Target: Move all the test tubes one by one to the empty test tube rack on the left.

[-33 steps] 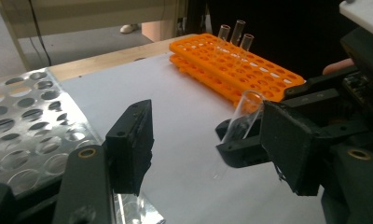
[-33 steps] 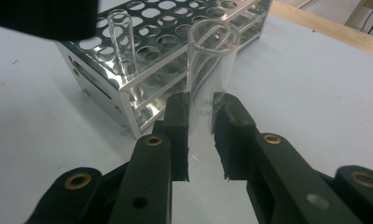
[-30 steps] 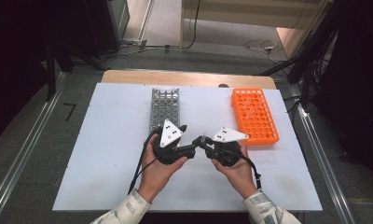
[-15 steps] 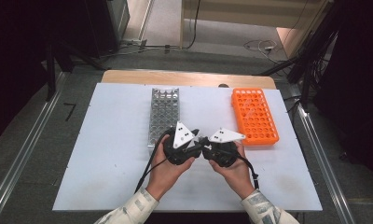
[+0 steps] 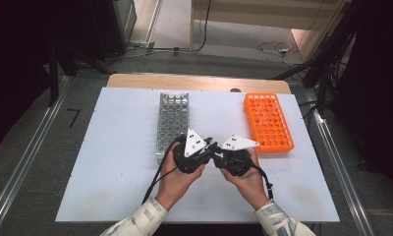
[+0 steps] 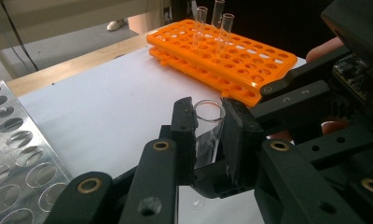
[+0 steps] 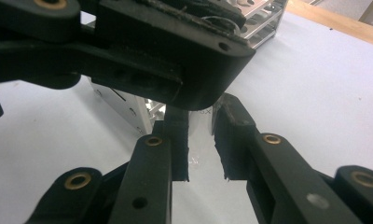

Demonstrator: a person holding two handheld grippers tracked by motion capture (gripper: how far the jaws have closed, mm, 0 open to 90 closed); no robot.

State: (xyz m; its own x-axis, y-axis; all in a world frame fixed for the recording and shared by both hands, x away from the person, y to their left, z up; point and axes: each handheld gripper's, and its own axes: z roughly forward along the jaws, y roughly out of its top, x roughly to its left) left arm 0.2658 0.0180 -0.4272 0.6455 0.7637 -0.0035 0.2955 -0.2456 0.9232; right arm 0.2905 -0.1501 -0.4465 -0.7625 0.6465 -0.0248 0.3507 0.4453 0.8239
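Note:
Over the middle of the white table (image 5: 111,162) my two grippers meet tip to tip. A clear glass test tube (image 6: 208,133) stands upright between the pads of my left gripper (image 6: 210,108), whose jaws have just been closing and now press on its upper part. My right gripper (image 7: 201,122) is shut on the same tube (image 7: 201,140) lower down, with the left gripper's black jaw crossing just above it. From above, the left gripper (image 5: 210,146) and right gripper (image 5: 216,153) touch noses; the tube is hidden there.
An orange tube rack (image 5: 268,122) lies at the right rear, holding three clear tubes (image 6: 217,18) at its far end. A perforated metal rack (image 5: 173,120) lies just left of and behind the grippers. Bare table lies to the left and front.
My left gripper has moved right to meet the right one, and its jaws have closed on the tube. The right hand has stayed in place.

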